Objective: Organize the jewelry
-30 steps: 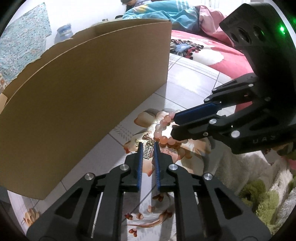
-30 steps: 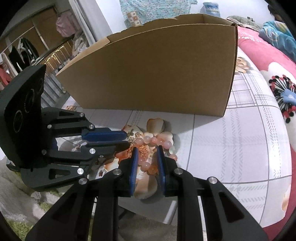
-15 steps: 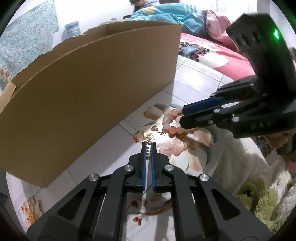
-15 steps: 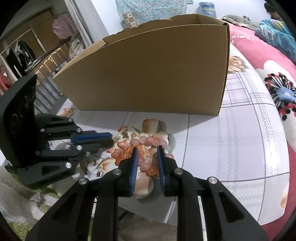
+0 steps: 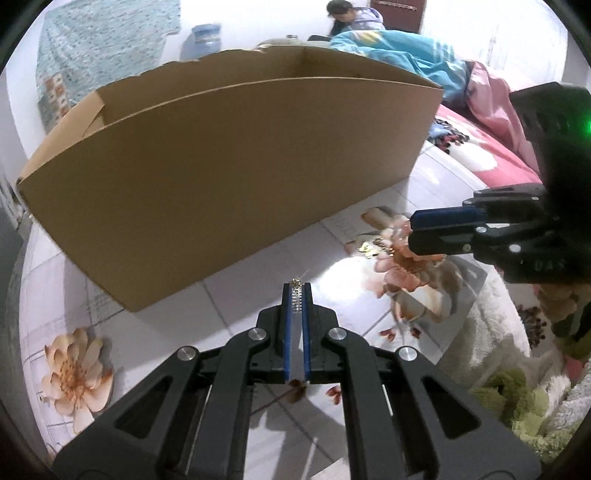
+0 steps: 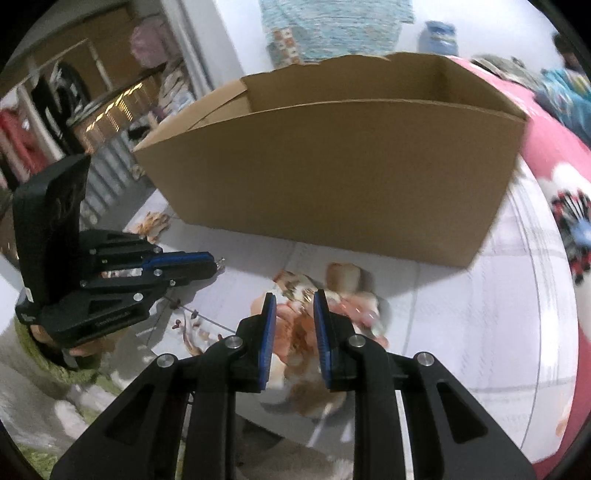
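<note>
My left gripper (image 5: 296,290) is shut on a small gold and silver charm (image 5: 296,295) and holds it just above the flowered sheet. It is in front of a tall cardboard box (image 5: 240,166). In the right wrist view it (image 6: 218,264) hangs left of the pile. My right gripper (image 6: 293,295) stays down on the sheet, closed narrowly around a pink bead bracelet (image 6: 360,312). Part of the bracelet is blurred and hidden under its fingers. From the left wrist view the right gripper (image 5: 410,232) sits at the right, beads (image 5: 400,240) at its tips. Another gold piece (image 5: 367,247) lies beside them.
The open cardboard box (image 6: 332,177) stands close behind the jewelry. A white sheet with flower prints (image 5: 74,373) covers the bed. A blue blanket (image 5: 406,55) and a person (image 5: 354,18) are far behind. Fuzzy green and white fabric (image 5: 517,398) lies at the near right edge.
My left gripper closed on the charm and drew it left, away from the bracelet and along the box front. The right gripper stayed on the beads.
</note>
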`<state>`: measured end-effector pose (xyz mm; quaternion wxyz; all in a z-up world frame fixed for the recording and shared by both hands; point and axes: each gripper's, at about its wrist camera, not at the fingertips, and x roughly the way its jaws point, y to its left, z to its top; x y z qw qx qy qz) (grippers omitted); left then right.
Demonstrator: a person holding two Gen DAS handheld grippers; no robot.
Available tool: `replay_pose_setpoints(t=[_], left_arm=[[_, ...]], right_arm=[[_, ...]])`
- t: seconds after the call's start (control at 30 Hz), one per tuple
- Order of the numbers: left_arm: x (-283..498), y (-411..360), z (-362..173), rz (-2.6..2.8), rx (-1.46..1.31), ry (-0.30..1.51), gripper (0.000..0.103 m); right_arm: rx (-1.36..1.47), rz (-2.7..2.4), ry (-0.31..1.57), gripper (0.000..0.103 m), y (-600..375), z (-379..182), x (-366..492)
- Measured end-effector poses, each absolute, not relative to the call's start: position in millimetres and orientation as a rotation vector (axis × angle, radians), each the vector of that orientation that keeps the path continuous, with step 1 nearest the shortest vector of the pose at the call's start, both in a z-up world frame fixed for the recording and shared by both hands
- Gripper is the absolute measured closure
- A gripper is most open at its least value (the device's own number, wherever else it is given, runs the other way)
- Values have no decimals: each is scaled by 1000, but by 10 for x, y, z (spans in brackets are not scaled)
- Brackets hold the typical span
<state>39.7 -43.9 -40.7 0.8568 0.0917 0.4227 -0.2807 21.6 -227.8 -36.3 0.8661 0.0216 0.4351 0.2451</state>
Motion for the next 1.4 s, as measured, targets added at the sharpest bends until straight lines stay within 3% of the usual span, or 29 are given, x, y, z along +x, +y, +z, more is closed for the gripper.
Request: replay_pose_setpoints(t=[0.33,0.67,0.73,0.83,1.4], left_arm=[[405,-396,-462,-584,175,890,99],[440,-386,-499,-588,156,902,99],[445,-381,-504,-591,154,902,99],[450,-360,-507,-593,150,901,99],[448,-319,-506,-596,140,899,99]], right_arm=[[-214,624,917,82,-2050,-381,400],[-285,641,958,82,-1964,-470,470],[-294,649,963,91,-1950,-468,464],[-302,655,969,95,-1885,-476,468],[-200,613,941,100,-2008,-396,460]])
